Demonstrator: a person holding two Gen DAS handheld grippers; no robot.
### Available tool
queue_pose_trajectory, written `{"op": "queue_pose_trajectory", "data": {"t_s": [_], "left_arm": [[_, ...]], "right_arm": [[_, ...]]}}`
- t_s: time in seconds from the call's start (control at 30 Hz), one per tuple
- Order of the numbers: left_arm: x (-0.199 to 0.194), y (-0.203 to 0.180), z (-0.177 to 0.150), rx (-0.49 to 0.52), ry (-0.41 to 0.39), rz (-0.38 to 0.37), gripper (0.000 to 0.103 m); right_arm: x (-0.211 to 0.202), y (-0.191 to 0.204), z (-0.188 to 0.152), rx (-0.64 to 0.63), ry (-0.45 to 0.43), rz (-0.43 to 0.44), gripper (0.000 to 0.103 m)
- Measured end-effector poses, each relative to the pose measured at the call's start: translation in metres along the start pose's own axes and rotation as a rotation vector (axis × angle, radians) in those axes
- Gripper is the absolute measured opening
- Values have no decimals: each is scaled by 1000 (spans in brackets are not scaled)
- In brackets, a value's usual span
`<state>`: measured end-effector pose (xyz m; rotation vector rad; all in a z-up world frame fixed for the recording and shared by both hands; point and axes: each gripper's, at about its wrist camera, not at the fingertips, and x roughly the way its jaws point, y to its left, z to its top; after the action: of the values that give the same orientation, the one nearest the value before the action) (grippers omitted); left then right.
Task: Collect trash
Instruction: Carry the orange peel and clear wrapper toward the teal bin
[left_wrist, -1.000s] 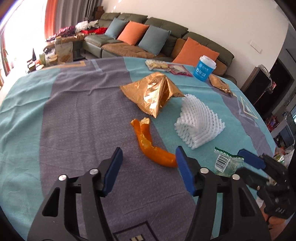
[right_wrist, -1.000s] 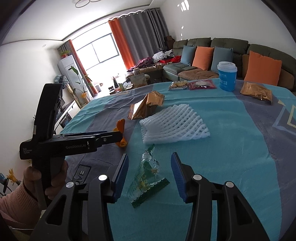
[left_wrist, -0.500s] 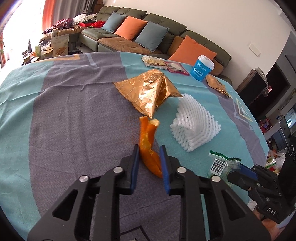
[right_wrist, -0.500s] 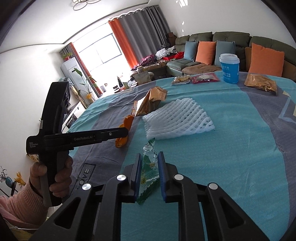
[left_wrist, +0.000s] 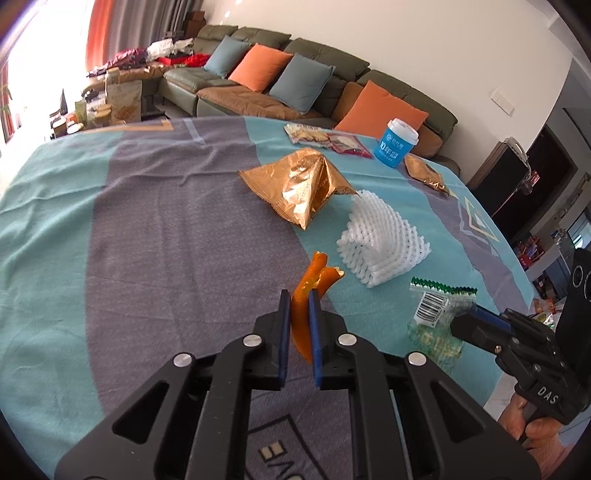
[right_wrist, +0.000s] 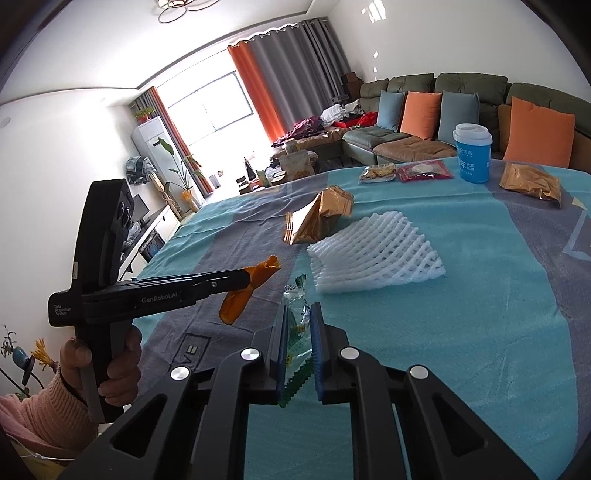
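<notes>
My left gripper (left_wrist: 297, 295) is shut on an orange peel (left_wrist: 312, 286) and holds it above the tablecloth; the peel also shows in the right wrist view (right_wrist: 255, 280). My right gripper (right_wrist: 300, 310) is shut on a clear plastic wrapper (right_wrist: 297, 332) with a green edge, lifted off the table; the wrapper also shows in the left wrist view (left_wrist: 434, 310). A crumpled gold foil bag (left_wrist: 303, 184) and a white foam fruit net (left_wrist: 380, 240) lie on the cloth beyond them.
A blue cup with a white lid (left_wrist: 397, 142), two snack packets (left_wrist: 325, 136) and a small gold packet (left_wrist: 424, 173) sit at the far side of the teal and grey tablecloth (left_wrist: 147, 240). A sofa with cushions (left_wrist: 280, 81) stands behind the table.
Both grippers went from open to shut, the left on the orange peel and the right on the plastic wrapper. Both items have been lifted off the tablecloth.
</notes>
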<state>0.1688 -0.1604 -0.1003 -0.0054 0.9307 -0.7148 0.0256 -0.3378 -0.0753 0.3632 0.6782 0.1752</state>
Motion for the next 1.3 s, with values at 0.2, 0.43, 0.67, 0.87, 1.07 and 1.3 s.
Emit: {"op": "queue_pose_trajectory", "data": {"t_s": [0.2, 0.43, 0.67, 0.87, 1.07, 1.3], "left_arm": [[-29, 6, -7, -6, -51, 14, 10], [-68, 26, -20, -41, -105, 35, 10], [-108, 57, -39, -99, -150, 78, 10], [-139, 80, -54, -147, -186, 119, 10], [-166, 102, -68, -198, -217, 164, 10], [-198, 131, -88, -259, -254, 224, 10]], "right_arm": [[3, 9, 6, -12, -8, 30, 11], [13, 29, 13, -39, -8, 83, 11], [27, 56, 19, -73, -2, 146, 11], [44, 85, 21, -117, 23, 206, 11], [58, 117, 22, -162, 50, 272, 11], [72, 158, 24, -224, 76, 346, 11]]}}
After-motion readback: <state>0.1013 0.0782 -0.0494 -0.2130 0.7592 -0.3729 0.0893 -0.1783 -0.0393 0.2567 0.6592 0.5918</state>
